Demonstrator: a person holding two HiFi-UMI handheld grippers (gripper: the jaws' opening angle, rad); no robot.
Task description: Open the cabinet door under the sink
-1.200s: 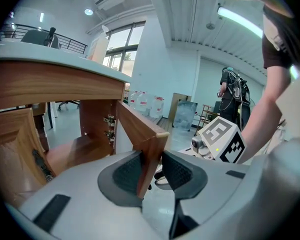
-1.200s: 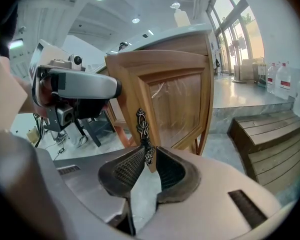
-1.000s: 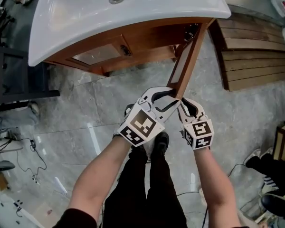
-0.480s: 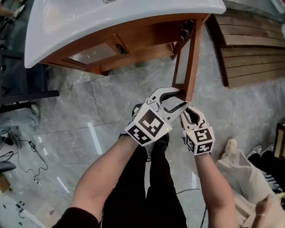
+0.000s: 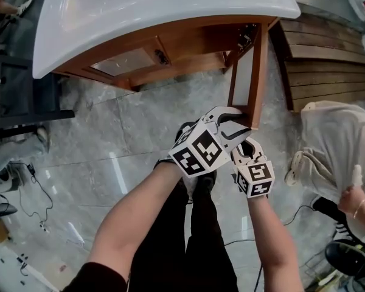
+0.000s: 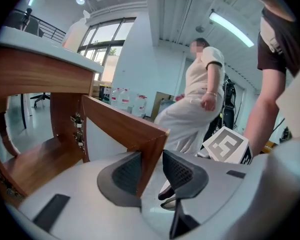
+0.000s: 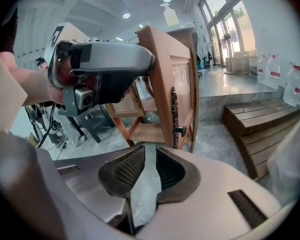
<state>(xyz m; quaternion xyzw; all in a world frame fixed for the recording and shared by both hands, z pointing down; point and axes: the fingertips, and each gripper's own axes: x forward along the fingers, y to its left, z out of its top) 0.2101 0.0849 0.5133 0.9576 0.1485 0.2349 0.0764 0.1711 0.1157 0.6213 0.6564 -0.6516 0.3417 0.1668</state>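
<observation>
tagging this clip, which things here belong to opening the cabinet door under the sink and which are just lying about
Job in hand:
cabinet door
sink
left tool, whose jaws have just been opening, door edge between them

Lying about:
wooden bench
water bottles

Bright, even light from far windows (image 6: 102,44) and a ceiling strip (image 6: 231,27) — soft shadows, sheen on the sink (image 5: 97,17); gripper views bulge, corners dark.
</observation>
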